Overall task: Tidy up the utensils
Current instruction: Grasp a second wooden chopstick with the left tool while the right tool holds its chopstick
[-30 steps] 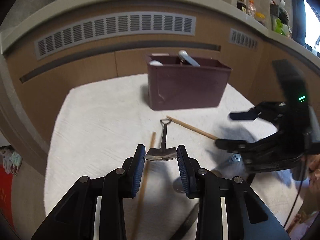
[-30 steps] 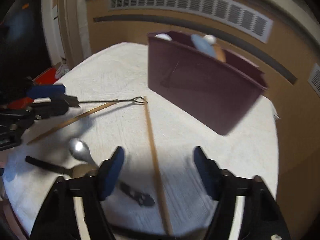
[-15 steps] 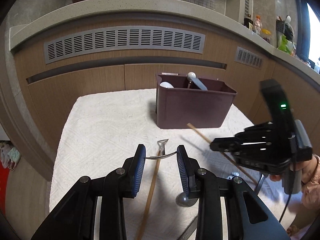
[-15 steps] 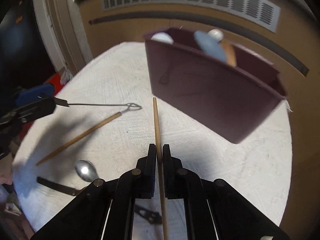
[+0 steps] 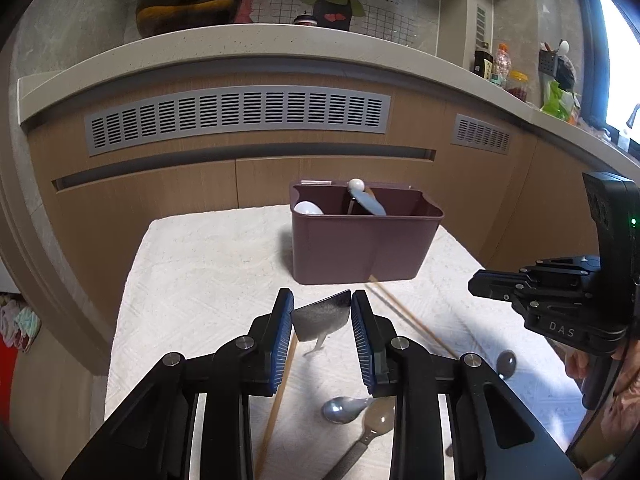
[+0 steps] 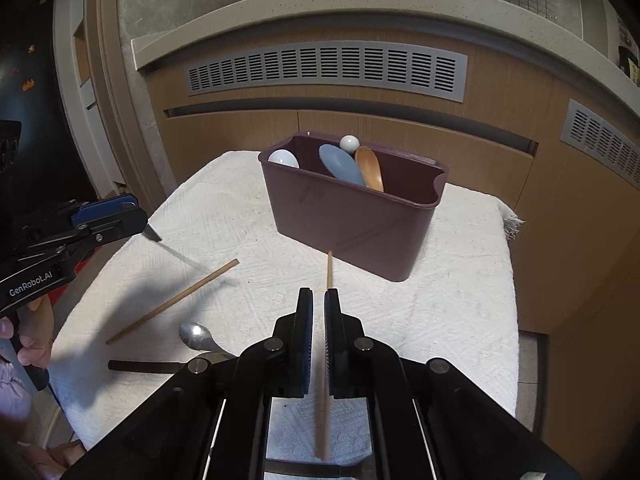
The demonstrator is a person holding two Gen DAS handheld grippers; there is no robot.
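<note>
Though chopstick-laden [image 6: 328, 276], bare towel [image 6: 440, 312] beside bin [image 6: 352, 232].

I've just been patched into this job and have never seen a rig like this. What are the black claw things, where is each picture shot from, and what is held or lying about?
There is no robot arm here: a person holds a two-finger gripper in each hand, and each carries a wide-angle camera looking forward along its fingers. So each picture shows its own gripper at the bottom and the other one at the side.

In the left view, the left gripper is shut on the blade of a small metal spatula. In the right view, the right gripper is shut on a wooden chopstick.

On the white towel stand a maroon bin already holding spoons, and, loose, a second chopstick, a metal spoon and a dark handle.
</note>
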